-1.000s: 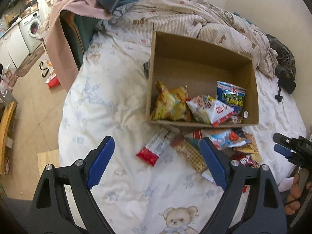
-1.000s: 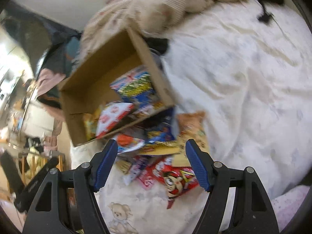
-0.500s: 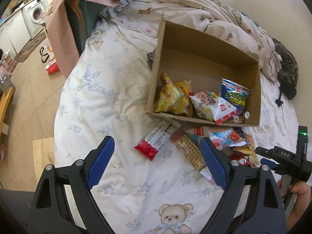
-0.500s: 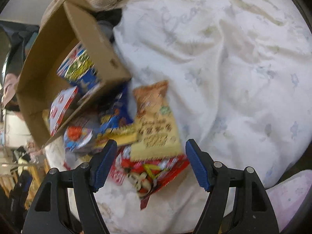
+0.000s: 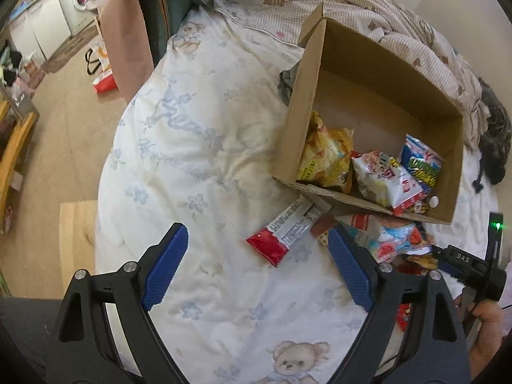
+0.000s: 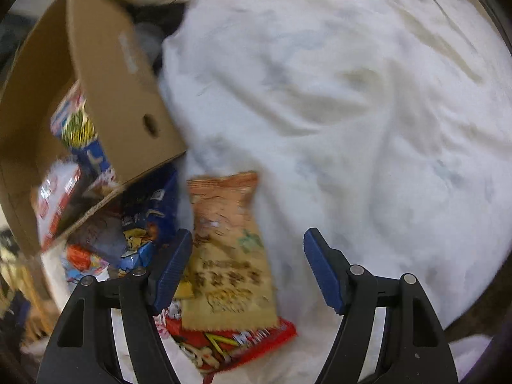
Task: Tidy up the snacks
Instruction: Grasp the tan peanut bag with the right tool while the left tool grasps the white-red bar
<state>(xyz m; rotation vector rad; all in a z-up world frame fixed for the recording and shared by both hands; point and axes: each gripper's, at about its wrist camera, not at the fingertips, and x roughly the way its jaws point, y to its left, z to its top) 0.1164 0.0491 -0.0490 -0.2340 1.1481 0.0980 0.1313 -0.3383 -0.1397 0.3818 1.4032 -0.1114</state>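
A cardboard box (image 5: 377, 64) lies open on the bed with a yellow bag (image 5: 326, 156), a white-and-red bag (image 5: 384, 179) and a blue bag (image 5: 422, 163) inside. Loose snacks lie before it: a red-and-white wrapper (image 5: 284, 230) and a colourful pile (image 5: 393, 240). My left gripper (image 5: 256, 262) hangs open above the sheet, the wrapper between and beyond its fingers. My right gripper (image 6: 248, 265) is open over an orange-tan bag (image 6: 227, 252) that rests on a red packet (image 6: 230, 342), beside a blue packet (image 6: 144, 220) and the box (image 6: 118, 73). The right gripper's body (image 5: 467, 265) shows at the left wrist view's right edge.
The white teddy-print sheet (image 5: 198, 147) covers the bed, with a rumpled checked duvet (image 5: 368, 9) behind the box and dark clothing (image 5: 492, 140) at the right. The bed's left edge drops to a wooden floor (image 5: 64, 134). Open sheet (image 6: 368, 96) spreads right of the snacks.
Both grippers have sunk closer to the bed. The right one tipped downward, so the orange-tan bag now lies between its fingers. The left one rolled, tilting the box in its view.
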